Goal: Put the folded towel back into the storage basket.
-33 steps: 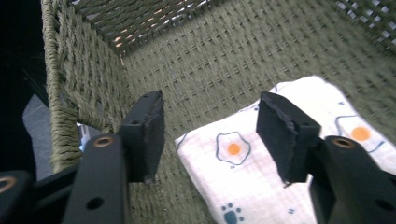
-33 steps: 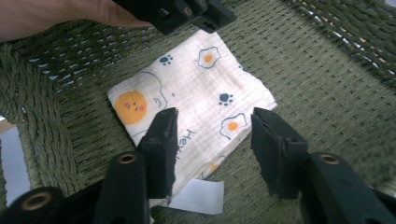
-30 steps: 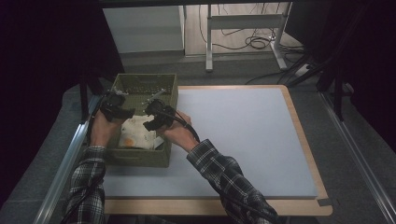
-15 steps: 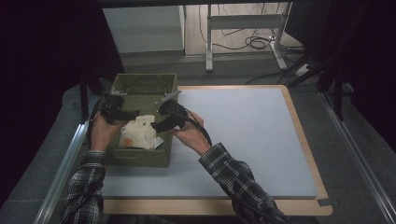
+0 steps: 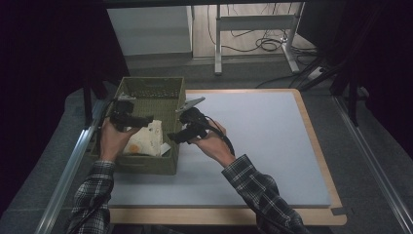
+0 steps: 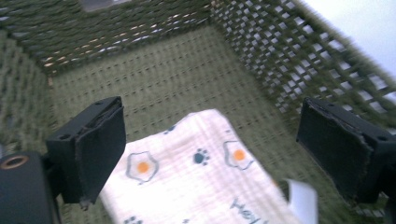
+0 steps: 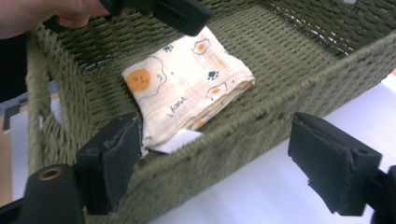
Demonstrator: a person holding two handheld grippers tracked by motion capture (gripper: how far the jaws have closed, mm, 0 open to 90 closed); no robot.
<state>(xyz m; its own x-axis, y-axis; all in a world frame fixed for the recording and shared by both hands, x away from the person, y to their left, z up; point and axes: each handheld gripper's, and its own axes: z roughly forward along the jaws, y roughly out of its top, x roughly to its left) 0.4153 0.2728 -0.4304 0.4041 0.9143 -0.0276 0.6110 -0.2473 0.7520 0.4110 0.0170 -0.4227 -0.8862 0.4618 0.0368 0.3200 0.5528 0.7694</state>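
cloth point(image 7: 187, 88): folded, cream with egg and paw prints, lying flat on the floor of the basket point(image 5: 146, 165), touched by neither claw.
basket: green woven, at the left edge of the white mat point(image 5: 272, 146).
left gripper point(image 6: 210, 154): above the cloth inside the basket, jaws just been opening, wide apart, nothing between them.
right gripper point(image 7: 215, 168): over the basket's near wall, jaws just been opening, apart, gripping nothing.

The folded cloth point(image 6: 201, 177) bears dark lettering that seems to begin "Hey". The rest is cut off or blurred.
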